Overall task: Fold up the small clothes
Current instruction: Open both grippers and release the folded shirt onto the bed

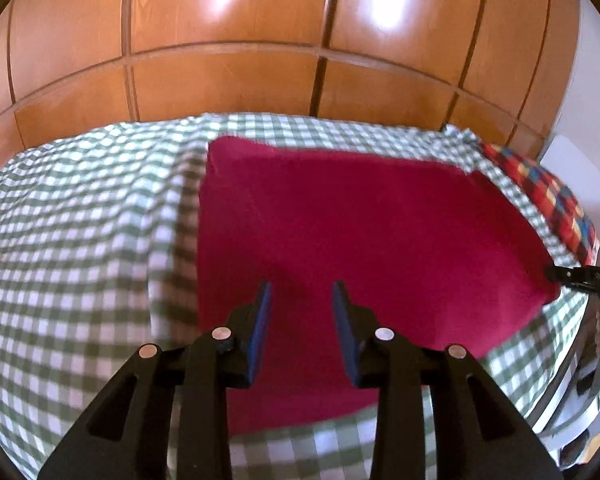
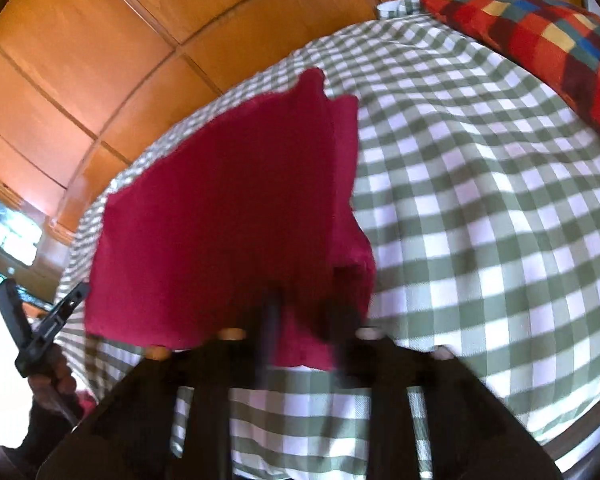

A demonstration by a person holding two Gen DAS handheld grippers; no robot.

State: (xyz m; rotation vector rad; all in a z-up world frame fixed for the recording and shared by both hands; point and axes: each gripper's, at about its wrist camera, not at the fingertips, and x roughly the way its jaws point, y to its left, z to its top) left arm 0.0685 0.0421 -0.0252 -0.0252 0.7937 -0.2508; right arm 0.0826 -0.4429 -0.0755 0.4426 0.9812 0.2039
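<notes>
A dark red cloth (image 1: 360, 220) lies flat on the green-and-white checked bedcover (image 1: 80, 240). My left gripper (image 1: 302, 288) hovers over the cloth's near part, open, with nothing between its blue pads (image 1: 262, 320). In the right wrist view the same red cloth (image 2: 220, 200) shows a folded strip along its right side. My right gripper (image 2: 304, 312) is smeared by blur, with the cloth's near corner between its fingers, and it is shut on that corner. The left wrist view shows the right gripper (image 1: 552, 273) at the cloth's right corner. The left gripper (image 2: 74, 294) sits at the cloth's left edge.
A wooden panelled wardrobe (image 1: 228, 80) rises behind the bed. A multicoloured checked pillow (image 2: 548, 40) lies at the bed's far right. A hand (image 2: 56, 376) holds the left gripper at the bed's edge. Checked cover (image 2: 480, 220) spreads to the right of the cloth.
</notes>
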